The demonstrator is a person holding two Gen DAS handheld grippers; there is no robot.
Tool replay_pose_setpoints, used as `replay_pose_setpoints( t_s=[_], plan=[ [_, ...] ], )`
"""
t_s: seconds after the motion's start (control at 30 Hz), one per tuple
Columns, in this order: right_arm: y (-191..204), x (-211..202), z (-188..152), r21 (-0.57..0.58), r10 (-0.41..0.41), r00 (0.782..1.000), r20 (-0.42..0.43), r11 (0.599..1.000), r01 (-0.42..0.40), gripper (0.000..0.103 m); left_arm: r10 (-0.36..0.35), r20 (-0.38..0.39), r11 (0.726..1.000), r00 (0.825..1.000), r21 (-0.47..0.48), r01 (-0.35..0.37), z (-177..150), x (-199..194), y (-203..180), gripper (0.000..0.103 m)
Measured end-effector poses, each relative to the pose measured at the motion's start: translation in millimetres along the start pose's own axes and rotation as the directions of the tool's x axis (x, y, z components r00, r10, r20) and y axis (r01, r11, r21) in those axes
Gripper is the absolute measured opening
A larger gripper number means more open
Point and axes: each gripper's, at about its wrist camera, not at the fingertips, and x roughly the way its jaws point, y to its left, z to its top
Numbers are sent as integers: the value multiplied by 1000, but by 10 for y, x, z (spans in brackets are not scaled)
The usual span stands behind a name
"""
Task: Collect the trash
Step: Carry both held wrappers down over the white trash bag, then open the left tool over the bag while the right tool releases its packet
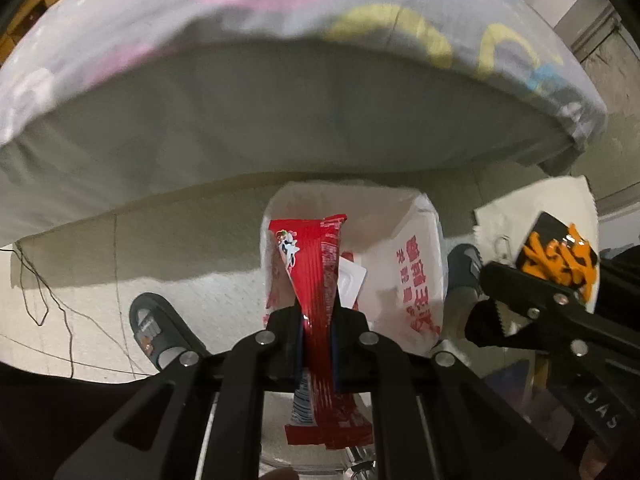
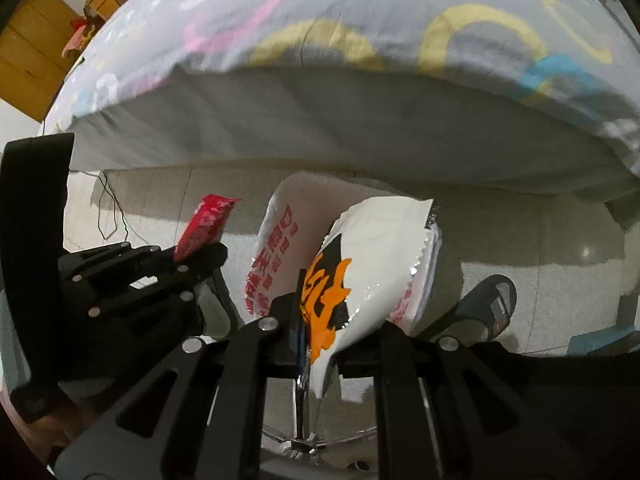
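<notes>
My left gripper (image 1: 318, 320) is shut on a red snack wrapper (image 1: 316, 264) and holds it upright over an open white plastic bag with red print (image 1: 416, 280) on the floor. My right gripper (image 2: 320, 320) is shut on a white snack packet with orange and black print (image 2: 360, 264), held just above the same white bag (image 2: 276, 256). The right gripper and its packet also show in the left wrist view (image 1: 556, 256), to the right of the bag. The left gripper with the red wrapper (image 2: 206, 224) shows at the left of the right wrist view.
A bed with a pastel patterned sheet (image 1: 280, 92) overhangs the pale tiled floor (image 1: 180, 248) just behind the bag. A grey slipper (image 1: 160, 328) lies left of the bag, another (image 2: 492, 300) to the right. Thin black cables (image 1: 44, 288) run along the floor. A yellow cabinet (image 2: 28, 48) stands far left.
</notes>
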Motion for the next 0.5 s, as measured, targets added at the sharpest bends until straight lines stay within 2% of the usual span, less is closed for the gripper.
replay_pose_setpoints(
  t_s=[0.43,0.47,0.5],
  plan=[
    [-177,647,161,35,30,995,-96,999,-27,13,-57,-133,998,989,4,58,66,671,-21,12],
    [-197,672,165,39,32,994,-101,999,-29,24,-53,-141,998,989,11,56,64,706,-39,21],
    [-211,710,173,48,38,993,-111,998,-33,46,-38,-152,999,988,20,42,57,744,-51,45]
  ],
)
